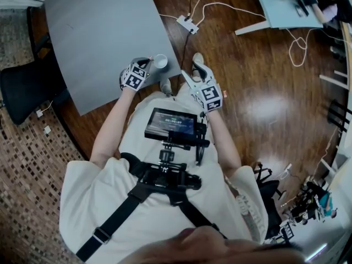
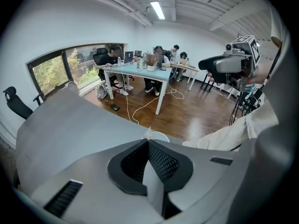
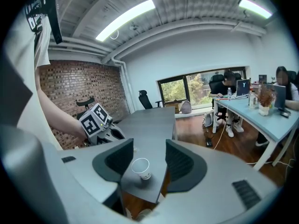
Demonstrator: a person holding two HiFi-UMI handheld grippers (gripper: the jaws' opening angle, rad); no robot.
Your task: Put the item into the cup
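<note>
I am holding my left gripper [image 2: 148,142] closed tight. At its tips a small pale sliver is sticking out, which I am taking to be the item [image 2: 148,131]; it is too small to name more exactly. The cup [image 2: 160,136] is standing upright on a corner of the grey worktop [image 2: 70,125]. The item is hanging just beside the cup's rim, on my side of it, and as far as I can tell not yet over the opening. My right gripper [image 3: 149,143] is waiting with its jaws wide apart and empty, well apart from the cup, which is showing far off between them. To do this step well, I am judging that the left tips should come right over the middle of the cup's mouth, close to the rim, before I am opening them, because so light a thing may drift or stick to one pad. The cup is also looking light and is sitting at the worktop's edge, so the jaws should not be touching its wall. Opening slowly, and only when centred over the cup, is seeming safest to me.
</note>
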